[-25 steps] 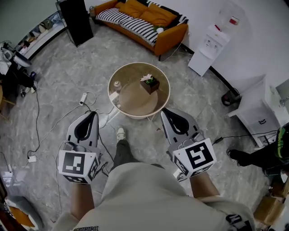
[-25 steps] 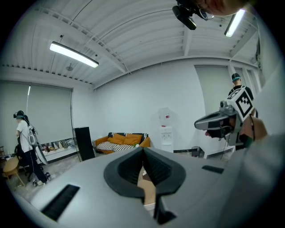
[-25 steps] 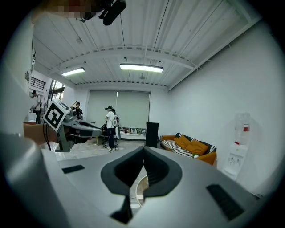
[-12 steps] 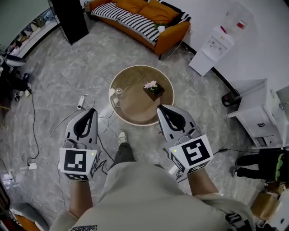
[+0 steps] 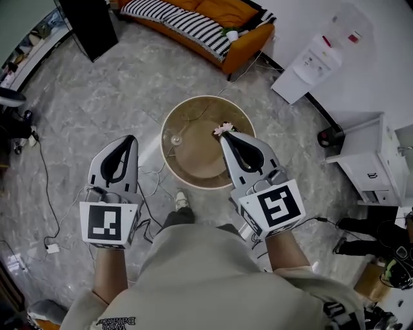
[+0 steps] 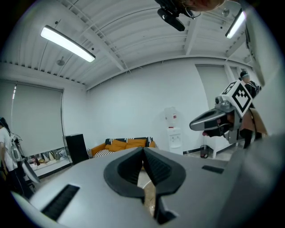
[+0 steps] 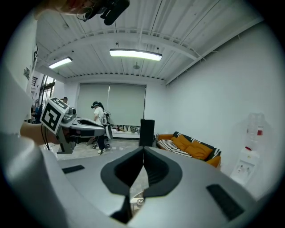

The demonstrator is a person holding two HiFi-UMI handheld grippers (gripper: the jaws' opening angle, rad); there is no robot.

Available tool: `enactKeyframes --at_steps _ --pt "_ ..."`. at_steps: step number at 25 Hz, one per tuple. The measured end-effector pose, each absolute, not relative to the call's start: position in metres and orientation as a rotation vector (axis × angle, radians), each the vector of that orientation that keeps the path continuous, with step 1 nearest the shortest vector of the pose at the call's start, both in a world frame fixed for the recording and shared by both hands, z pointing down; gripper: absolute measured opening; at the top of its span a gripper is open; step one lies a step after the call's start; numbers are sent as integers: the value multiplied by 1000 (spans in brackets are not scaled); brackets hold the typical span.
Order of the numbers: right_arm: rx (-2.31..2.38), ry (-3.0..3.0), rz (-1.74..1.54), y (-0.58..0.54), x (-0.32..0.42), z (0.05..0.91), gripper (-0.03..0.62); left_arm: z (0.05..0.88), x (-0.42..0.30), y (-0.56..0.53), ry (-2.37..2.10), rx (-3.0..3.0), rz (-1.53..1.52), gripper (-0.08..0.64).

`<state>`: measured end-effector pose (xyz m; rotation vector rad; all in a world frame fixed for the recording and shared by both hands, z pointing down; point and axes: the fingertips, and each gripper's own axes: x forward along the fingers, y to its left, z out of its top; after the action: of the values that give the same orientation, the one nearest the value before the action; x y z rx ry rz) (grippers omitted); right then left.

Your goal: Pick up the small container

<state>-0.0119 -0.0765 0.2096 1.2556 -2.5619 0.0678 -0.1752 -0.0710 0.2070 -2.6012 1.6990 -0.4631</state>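
Note:
The small clear container (image 5: 175, 138) stands on the left part of a round wooden table (image 5: 193, 174) in the head view. A small potted plant (image 5: 223, 129) sits on the table's right side, partly hidden by my right gripper (image 5: 225, 135). That gripper reaches over the table's right rim, shut and empty. My left gripper (image 5: 131, 138) hangs over the floor just left of the table, also shut with nothing in it. In the left gripper view the pads of the left gripper (image 6: 143, 149) meet. The right gripper (image 7: 143, 148) shows the same in its own view.
An orange sofa (image 5: 213, 19) with a striped cushion stands behind the table. A water dispenser (image 5: 316, 58) and a white cabinet (image 5: 371, 155) line the right wall. A black cabinet (image 5: 87, 22) is at the back left. Cables and a power strip (image 5: 48, 246) lie on the floor.
Both grippers have moved forward towards the table along with the person. The right gripper's tip now overlaps the table's right rim and covers part of the plant.

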Motion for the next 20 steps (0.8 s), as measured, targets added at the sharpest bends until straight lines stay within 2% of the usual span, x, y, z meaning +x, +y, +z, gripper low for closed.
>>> enactKeyframes --at_steps 8,20 --pt "1325 -2538 57 -136 -39 206 -3 220 -202 -129 1651 -2642 -483 6" --pt "1336 -2487 115 -165 -21 223 -5 241 -191 -165 1666 -2641 -502 8"
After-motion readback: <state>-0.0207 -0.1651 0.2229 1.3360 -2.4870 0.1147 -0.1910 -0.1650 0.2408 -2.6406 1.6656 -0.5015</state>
